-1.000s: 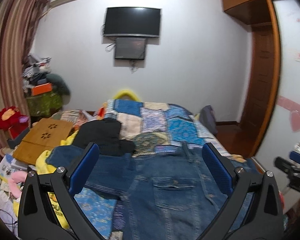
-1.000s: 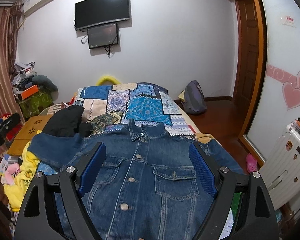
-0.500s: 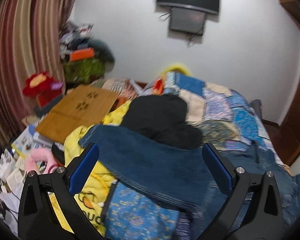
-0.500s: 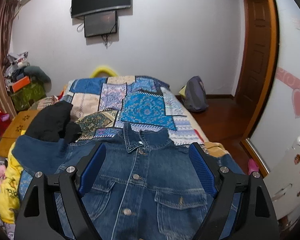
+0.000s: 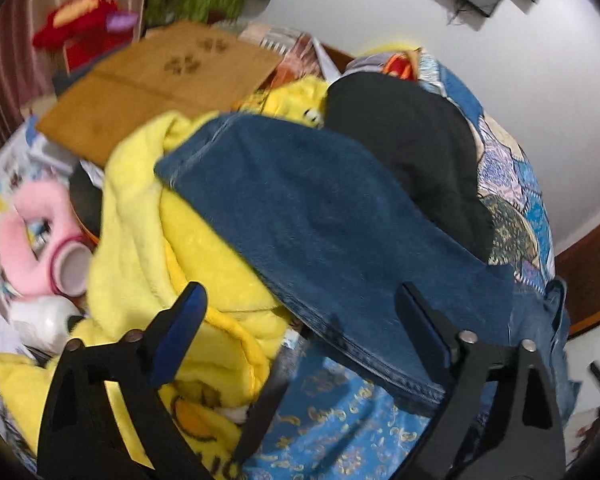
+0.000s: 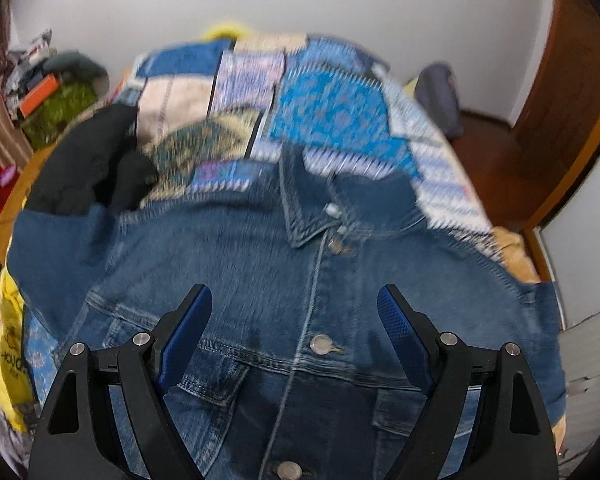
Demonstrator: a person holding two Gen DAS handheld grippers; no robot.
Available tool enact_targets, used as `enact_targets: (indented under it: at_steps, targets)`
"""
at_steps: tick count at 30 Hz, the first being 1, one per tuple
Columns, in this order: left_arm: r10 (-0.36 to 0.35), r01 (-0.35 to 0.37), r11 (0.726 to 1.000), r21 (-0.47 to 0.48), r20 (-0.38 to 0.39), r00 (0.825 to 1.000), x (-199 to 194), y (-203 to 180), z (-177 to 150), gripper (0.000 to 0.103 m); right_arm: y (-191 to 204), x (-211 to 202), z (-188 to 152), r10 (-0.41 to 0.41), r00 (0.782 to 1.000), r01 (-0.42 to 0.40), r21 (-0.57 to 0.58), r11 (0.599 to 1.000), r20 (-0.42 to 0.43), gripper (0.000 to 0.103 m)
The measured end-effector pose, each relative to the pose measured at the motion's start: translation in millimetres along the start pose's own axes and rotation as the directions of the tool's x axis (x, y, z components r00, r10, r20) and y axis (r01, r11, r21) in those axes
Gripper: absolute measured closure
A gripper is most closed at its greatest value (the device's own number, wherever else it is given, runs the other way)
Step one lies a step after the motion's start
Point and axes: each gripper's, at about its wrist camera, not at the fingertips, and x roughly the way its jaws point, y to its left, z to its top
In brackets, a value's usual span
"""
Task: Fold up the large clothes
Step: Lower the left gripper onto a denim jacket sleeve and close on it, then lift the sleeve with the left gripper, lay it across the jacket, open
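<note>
A denim jacket (image 6: 300,292) is lying face up on the patchwork bedspread (image 6: 324,120), buttoned, collar toward 12 o'clock. The right gripper (image 6: 294,316) is hanging over its chest, blue pads spread wide with nothing between them. The left gripper (image 5: 300,308) is pointing down at the jacket's sleeve (image 5: 320,216), which is draping over a yellow blanket (image 5: 140,240) at 9 o'clock; its jaws have just been closing slightly but are gaping wide, gripping nothing. A black garment (image 5: 408,140) is sitting at 1 o'clock of the sleeve.
</note>
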Motion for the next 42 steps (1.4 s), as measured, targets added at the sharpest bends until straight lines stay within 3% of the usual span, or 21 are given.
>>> enact_targets:
  at_steps: [3, 11, 14, 17, 21, 24, 30, 33, 37, 42]
  targets:
    - [-0.064, 0.061, 0.995, -0.076, -0.039, 0.997, 20.9, 15.3, 6.7, 0.013, 10.5, 28.3, 0.7, -0.035, 0.994, 0.03, -0.046, 0.998, -0.102, 0.021]
    - [-0.181, 0.17, 0.962, -0.214, -0.034, 0.983, 43.2, 48.4, 31.2, 0.02, 23.2, 51.8, -11.3, -0.042, 0.978, 0.016, -0.123, 0.992, -0.205, 0.021]
    - [-0.186, 0.175, 0.957, -0.232, -0.029, 0.982, 49.6, 56.0, 39.9, 0.029, 25.2, 52.4, -10.8, -0.043, 0.978, 0.015, -0.136, 0.991, -0.205, 0.021]
    - [-0.144, 0.135, 0.967, -0.214, -0.026, 0.989, 54.6, 56.5, 48.4, 0.047, 21.4, 54.1, -8.9, -0.017, 0.975, -0.01, -0.123, 0.992, -0.221, 0.02]
    - [-0.031, 0.029, 0.989, -0.148, -0.012, 0.999, 54.6, 49.9, 56.0, 0.082, 10.1, 61.1, -12.7, 0.032, 0.971, -0.043, -0.039, 0.998, -0.237, 0.012]
    - [0.011, -0.009, 0.996, -0.09, 0.015, 1.0, 45.1, 42.7, 59.5, 0.094, 2.7, 62.2, -16.2, 0.086, 0.968, -0.084, 0.015, 0.996, -0.235, 0.01]
    - [-0.006, 0.002, 1.0, 0.03, 0.127, 0.992, -5.7, 0.7, 67.9, 0.098, 7.2, 56.5, -15.8, 0.062, 0.969, -0.069, -0.02, 0.997, -0.237, 0.012]
    - [-0.062, 0.038, 0.992, 0.124, 0.191, 0.98, -41.6, -38.0, 71.2, 0.098, 5.9, 41.3, -16.3, 0.077, 0.974, -0.085, -0.031, 0.996, -0.212, 0.014]
    - [-0.17, 0.117, 0.967, 0.228, 0.23, 0.958, -78.2, -94.0, 71.5, 0.098, 1.7, 7.6, -12.7, 0.081, 0.99, -0.087, -0.048, 0.995, -0.113, 0.014]
    - [-0.302, 0.21, 0.914, 0.347, 0.238, 0.923, -110.0, -175.2, 58.1, 0.099, -8.2, -33.1, -9.1, 0.068, 0.997, -0.067, -0.074, 0.995, 0.019, 0.014]
